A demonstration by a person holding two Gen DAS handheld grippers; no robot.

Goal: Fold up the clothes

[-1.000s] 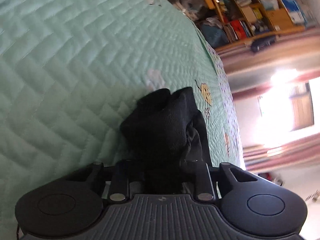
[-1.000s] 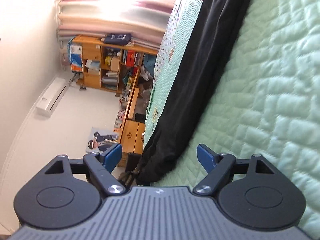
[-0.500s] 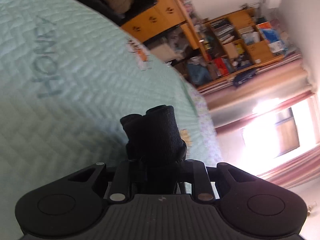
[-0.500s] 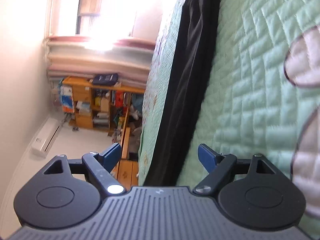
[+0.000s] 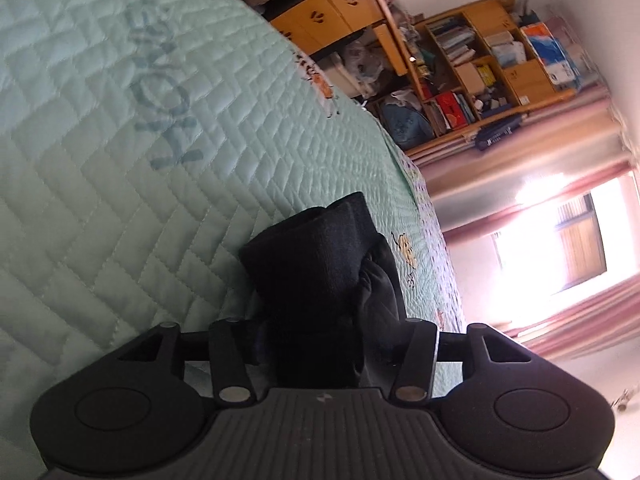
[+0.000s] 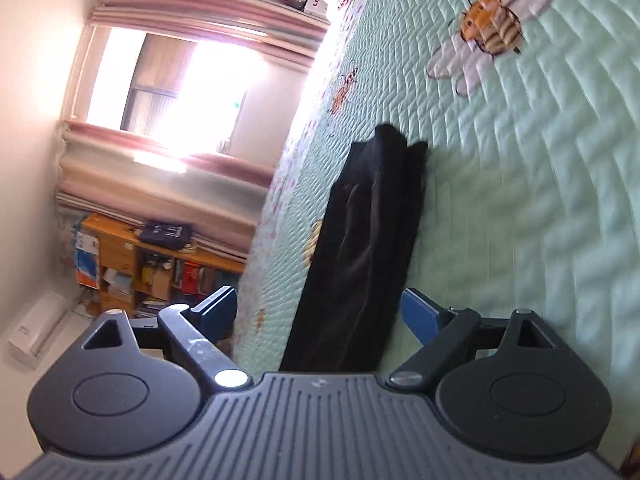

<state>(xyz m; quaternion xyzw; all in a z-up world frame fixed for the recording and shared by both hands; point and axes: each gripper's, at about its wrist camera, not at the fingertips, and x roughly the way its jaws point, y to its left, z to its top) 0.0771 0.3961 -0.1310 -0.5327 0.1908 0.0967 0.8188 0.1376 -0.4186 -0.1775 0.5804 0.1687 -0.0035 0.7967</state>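
Left wrist view: the left gripper has its jaws partly parted; they have just been opening, and a bunched fold of the black garment sits in the gap between them. The fingertips are hidden behind the cloth, so it cannot be told whether the pads press on it. The bundle rises ahead of the gripper as a thick rolled end with a looser crumpled flap on its right. It lies against a mint-green quilted bedspread stitched in a herringbone pattern and bearing grey printed letters. Beyond the bed's edge stand wooden cabinets, a cluttered wooden bookshelf, pink curtains and a bright window.

Right wrist view: the right gripper stands wide apart, its jaws having just been opening; the blue fingertips flank the garment without touching it. The garment lies flat on the bedspread as a long narrow folded strip, running from beneath the gripper body away toward the bed's far part, close to the bed's left edge. A printed bee marks the quilt well beyond the strip. To the left are the window, the curtains, the bookshelf and a white wall-mounted air conditioner.
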